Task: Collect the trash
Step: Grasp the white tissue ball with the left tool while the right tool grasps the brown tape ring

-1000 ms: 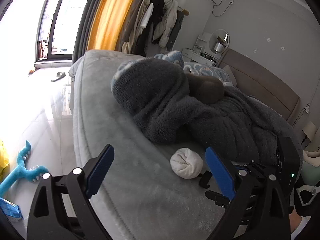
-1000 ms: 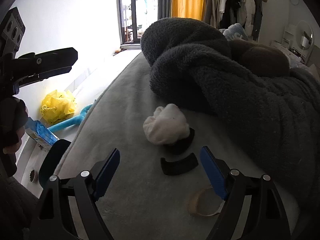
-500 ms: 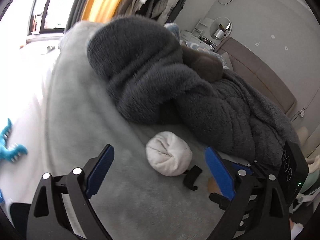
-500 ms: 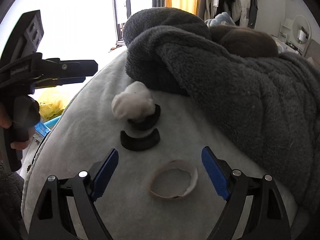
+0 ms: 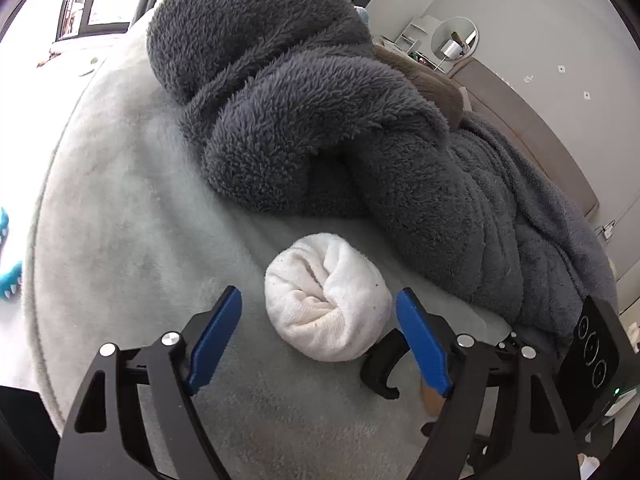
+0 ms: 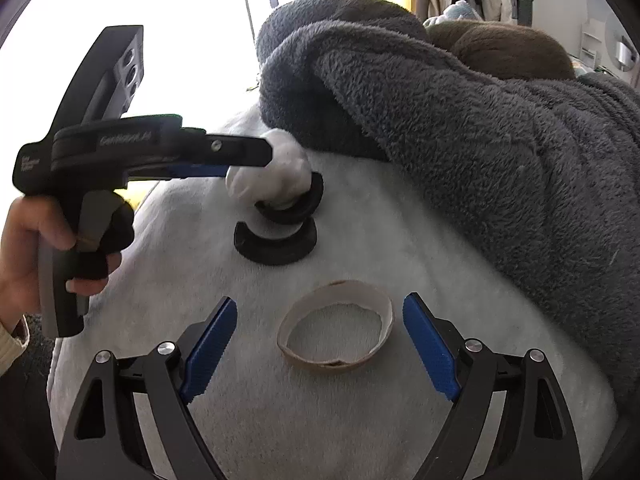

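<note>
Two grippers each straddle a scrap on the pale grey bedspread (image 5: 120, 208), presumably to pinch them up together: the left gripper (image 5: 320, 336) is closing around a white wad of cloth or tissue (image 5: 328, 296), pads not yet touching, while the right gripper (image 6: 320, 344) gapes wide, empty, around a torn cardboard ring (image 6: 336, 330). At twelve o'clock from the ring lie two black curved pieces (image 6: 276, 240), the farther half hidden under the wad, their make unclear; the dark fleece blanket (image 6: 460, 120) covers everything beyond.
</note>
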{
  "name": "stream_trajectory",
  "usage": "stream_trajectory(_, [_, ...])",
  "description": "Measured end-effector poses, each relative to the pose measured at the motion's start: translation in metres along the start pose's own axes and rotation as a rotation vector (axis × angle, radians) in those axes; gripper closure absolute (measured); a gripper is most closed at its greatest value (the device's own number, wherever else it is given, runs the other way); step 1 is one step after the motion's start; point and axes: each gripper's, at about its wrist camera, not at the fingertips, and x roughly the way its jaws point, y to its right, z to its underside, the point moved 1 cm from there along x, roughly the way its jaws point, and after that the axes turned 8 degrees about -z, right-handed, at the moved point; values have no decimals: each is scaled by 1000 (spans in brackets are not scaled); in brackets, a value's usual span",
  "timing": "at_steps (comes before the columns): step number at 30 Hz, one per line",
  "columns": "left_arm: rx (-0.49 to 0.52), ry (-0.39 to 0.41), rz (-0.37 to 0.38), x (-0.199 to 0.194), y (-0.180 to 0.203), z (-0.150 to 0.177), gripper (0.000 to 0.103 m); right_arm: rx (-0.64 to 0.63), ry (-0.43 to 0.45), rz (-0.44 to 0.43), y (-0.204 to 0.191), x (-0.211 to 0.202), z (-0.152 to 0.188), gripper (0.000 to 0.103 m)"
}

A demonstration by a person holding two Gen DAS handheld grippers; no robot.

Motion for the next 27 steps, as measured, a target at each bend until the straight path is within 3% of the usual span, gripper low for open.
stream_trajectory(3, [-3,-15,12,6,2,1,30,-1,-8,-12,2,0,1,18])
stream_trajectory(7, [3,-4,12,8,7,2,38,-2,-25,-16,5,0,4,35])
stream_trajectory(14, [17,68,-3,-5,11,1,51,-6,-40,-4,4,-1,11,47])
stream_trajectory(27, [80,157,-30,-43,14,-1,54,29,-31,50,0,-3,-1,49])
